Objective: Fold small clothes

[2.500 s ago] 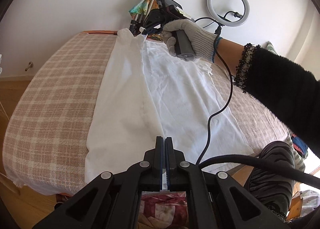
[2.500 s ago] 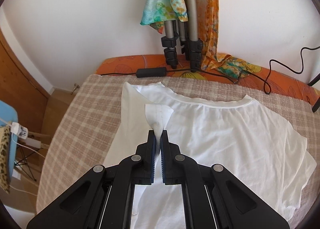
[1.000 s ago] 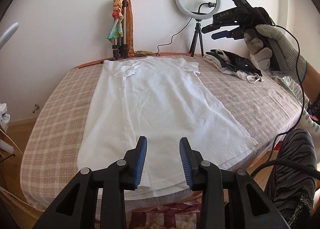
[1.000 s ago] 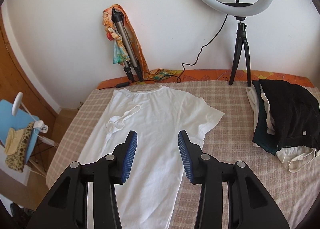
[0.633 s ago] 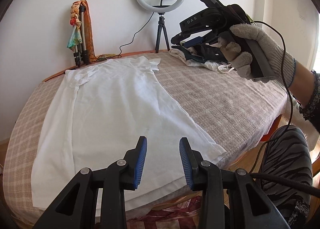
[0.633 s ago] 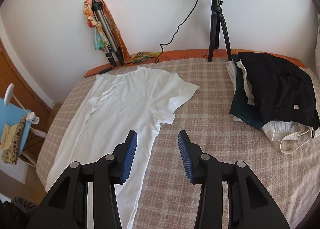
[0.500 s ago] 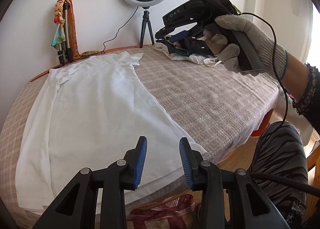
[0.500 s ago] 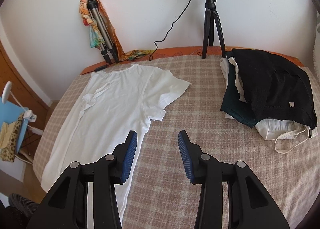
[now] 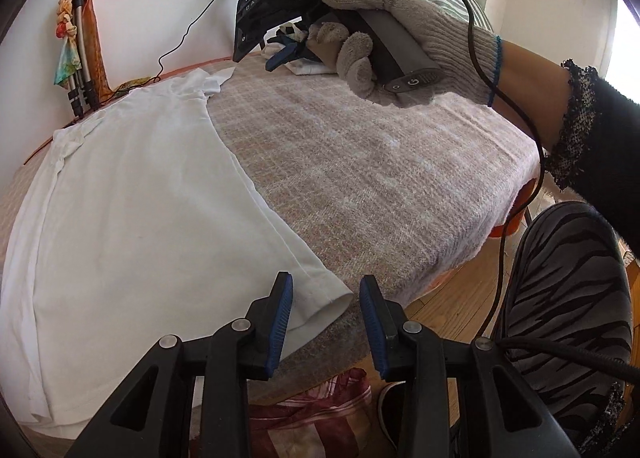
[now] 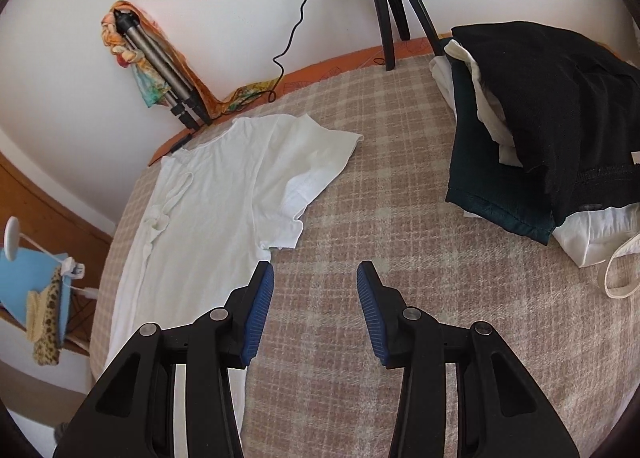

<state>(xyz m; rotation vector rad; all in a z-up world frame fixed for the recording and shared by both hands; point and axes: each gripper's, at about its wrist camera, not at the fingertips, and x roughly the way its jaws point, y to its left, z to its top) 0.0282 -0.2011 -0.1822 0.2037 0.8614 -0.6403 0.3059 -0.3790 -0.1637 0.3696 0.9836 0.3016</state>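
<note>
Jaws: both sets partly open, nothing held. Left gripper: jaws stand either side of the near hem corner of the shirt, not pressing it. Right gripper: jaws over bare blanket, just right of the shirt's side edge, below the spread sleeve; gloved hand carries it above the surface. Shirt: white, flat on the checked blanket; left side appears turned in over the body, with a long straight fold line down that edge; right sleeve and right side unfolded. Pile: dark and white garments heaped at the far right, unsorted. Progress, judged: early. One lengthwise fold made; the matching right-side fold, the crosswise folds and the pile remain.
</note>
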